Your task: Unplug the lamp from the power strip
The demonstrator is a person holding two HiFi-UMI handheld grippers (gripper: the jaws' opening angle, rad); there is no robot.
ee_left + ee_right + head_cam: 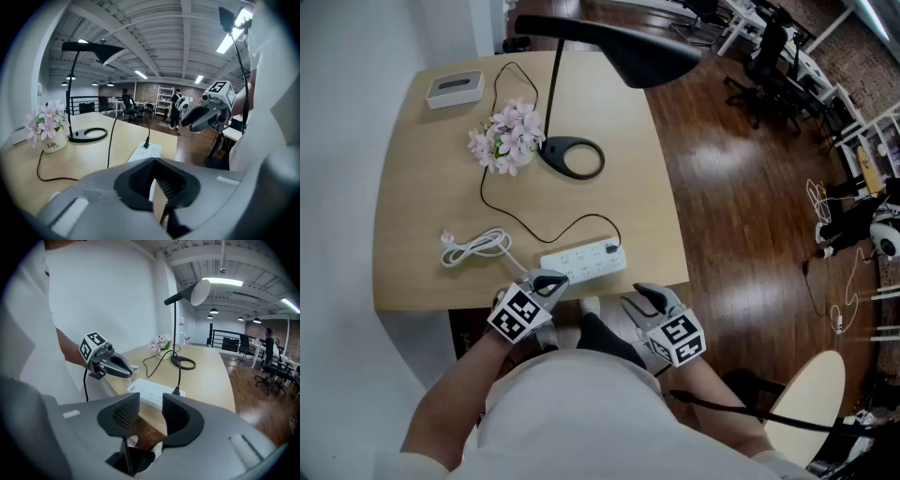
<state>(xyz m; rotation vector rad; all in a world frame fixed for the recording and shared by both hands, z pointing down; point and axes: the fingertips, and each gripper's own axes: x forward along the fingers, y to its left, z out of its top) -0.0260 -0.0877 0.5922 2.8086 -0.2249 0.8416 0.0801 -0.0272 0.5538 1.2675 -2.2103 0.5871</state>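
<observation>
The white power strip (583, 262) lies by the near edge of the desk (422, 197), with the lamp's black plug (612, 248) seated in its right end. The black cord (483, 190) loops left and far to the lamp (573, 157), whose ring base stands just beside a pot of pink flowers (508, 141). The left tongs (549, 282) sit just beside the strip's left end, pressed together on nothing. The right tongs (643, 298) hang off the desk's near edge, spread and empty. A coiled white cable (473, 247) lies left of the strip
</observation>
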